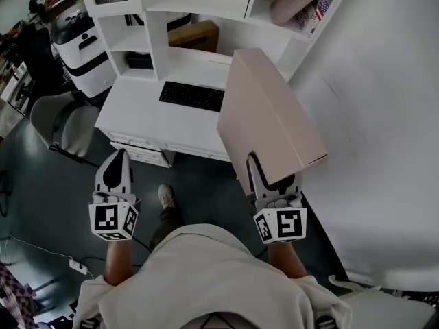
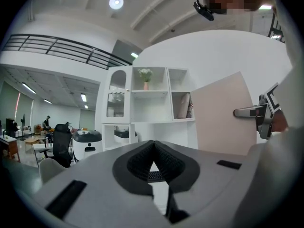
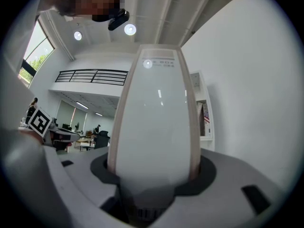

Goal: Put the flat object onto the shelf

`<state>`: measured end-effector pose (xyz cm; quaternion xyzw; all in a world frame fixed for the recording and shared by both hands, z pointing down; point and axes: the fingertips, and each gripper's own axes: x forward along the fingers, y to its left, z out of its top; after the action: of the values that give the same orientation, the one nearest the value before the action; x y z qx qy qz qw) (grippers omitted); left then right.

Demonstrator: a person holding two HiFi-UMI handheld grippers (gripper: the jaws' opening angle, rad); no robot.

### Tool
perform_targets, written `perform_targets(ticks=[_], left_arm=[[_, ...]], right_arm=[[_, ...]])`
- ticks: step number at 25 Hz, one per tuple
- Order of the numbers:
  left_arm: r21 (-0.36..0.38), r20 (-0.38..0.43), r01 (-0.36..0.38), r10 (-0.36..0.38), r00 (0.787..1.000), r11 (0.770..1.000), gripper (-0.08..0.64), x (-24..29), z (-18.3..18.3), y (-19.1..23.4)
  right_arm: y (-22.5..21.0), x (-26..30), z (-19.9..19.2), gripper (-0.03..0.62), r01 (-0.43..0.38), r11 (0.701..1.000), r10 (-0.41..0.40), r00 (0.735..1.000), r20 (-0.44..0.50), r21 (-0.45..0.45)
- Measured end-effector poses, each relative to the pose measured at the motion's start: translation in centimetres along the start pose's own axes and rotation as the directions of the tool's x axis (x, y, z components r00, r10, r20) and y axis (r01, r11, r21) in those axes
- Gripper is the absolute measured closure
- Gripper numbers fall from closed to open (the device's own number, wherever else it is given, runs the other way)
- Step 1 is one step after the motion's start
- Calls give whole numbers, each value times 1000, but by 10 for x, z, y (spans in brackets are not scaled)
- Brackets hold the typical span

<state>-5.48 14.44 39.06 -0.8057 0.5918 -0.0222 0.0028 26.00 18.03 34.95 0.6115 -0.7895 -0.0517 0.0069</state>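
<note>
Presently, you are carrying the flat pink box [image 1: 271, 112] in the right gripper [image 1: 274, 178]. Its jaws are standing part-way apart and clamping across the box's thin dimension at its near end. That end grip is leaving almost the whole length projecting forward, which I judge suits feeding it into a compartment leading edge first. The box is occupying the centre-right of the head view. It is in the air in front of the white shelf unit [image 1: 154, 19], overlapping the right end of the desk [image 1: 137, 118] beside the keyboard [image 1: 192, 96], and is not yet on any shelf.

You are keeping the left gripper [image 1: 120, 156] at the lower left, well apart from the box. Its jaws are together with nothing between them, so it is lending no support.

The task appears to be in its transport stage. With so long an overhang, the box may pivot in the single grip.
</note>
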Motion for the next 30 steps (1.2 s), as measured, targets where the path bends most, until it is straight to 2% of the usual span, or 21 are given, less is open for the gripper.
perform_targets(ticks=[13, 25, 30], left_arm=[[-26, 19, 85, -84, 996, 996, 568, 125, -4, 83], [-26, 4, 193, -193, 981, 981, 568, 225, -6, 160], [-27, -2, 208, -208, 978, 978, 568, 252, -9, 174]], right_arm=[[18, 128, 1, 307, 59, 997, -59, 998, -6, -41], [25, 242, 13, 307, 174, 982, -175, 985, -12, -74], [26, 276, 20, 307, 166, 983, -166, 986, -1, -84]])
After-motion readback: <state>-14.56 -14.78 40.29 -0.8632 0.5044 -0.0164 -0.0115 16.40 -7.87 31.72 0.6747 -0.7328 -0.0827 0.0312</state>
